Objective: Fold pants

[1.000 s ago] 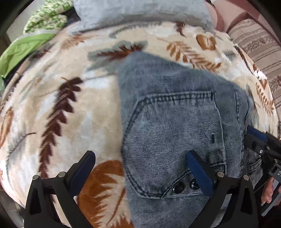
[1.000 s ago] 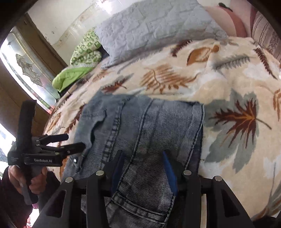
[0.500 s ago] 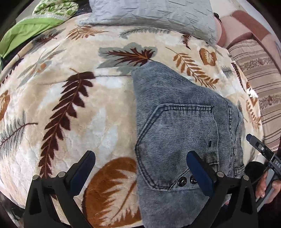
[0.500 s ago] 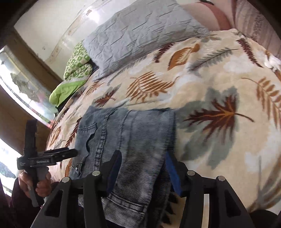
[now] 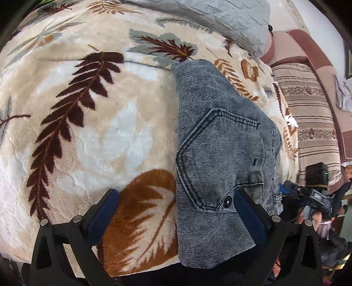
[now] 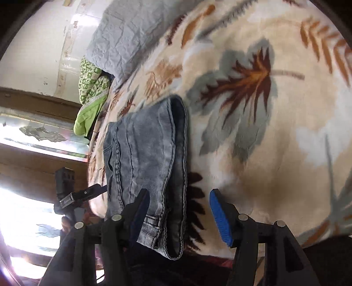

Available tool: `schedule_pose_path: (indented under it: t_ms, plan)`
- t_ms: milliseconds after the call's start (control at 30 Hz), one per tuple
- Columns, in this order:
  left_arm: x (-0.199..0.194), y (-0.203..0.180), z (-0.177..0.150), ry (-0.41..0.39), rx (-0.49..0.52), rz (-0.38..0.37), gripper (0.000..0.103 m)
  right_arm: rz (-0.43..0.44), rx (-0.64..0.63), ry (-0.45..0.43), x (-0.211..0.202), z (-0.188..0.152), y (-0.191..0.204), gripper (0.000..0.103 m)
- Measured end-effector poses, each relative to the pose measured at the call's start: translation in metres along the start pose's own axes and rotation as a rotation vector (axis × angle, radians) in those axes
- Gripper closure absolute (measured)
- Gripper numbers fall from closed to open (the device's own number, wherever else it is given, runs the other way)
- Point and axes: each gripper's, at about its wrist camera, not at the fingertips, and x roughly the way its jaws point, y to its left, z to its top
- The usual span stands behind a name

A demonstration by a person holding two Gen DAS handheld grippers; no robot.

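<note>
Both grippers letting go of folded grey jeans (image 5: 220, 154) near leaf-print blanket (image 5: 88, 132) edge.
Left gripper (image 5: 176, 211) wide, empty; right gripper (image 6: 178, 209) opening, hem between pads unpinched; withdraw straight back, avoid dragging layers.

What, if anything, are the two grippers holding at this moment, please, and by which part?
Nothing is held. The left gripper is open above the folded jeans. The right gripper has its jaws opening, with the jeans' hem between them but not pinched.

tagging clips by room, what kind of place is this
Most likely a bedroom in a home: folded jeans lie on a bed covered by a leaf-print blanket, with a grey pillow at its head and a striped sofa beside it.
</note>
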Motion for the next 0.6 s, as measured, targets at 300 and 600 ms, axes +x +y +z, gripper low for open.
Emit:
schedule_pose_path:
  t_ms: [300, 600]
  plan:
    - [0.01, -0.01, 0.012, 0.031, -0.006, -0.13, 0.0, 0.217, 0.145, 0.062, 0.016, 0.006, -0.026, 0.036]
    - [0.033, -0.043, 0.022, 0.079, 0.09, -0.145, 0.0, 0.246, 0.038, 0.079, 0.043, 0.016, 0.003, 0.034]
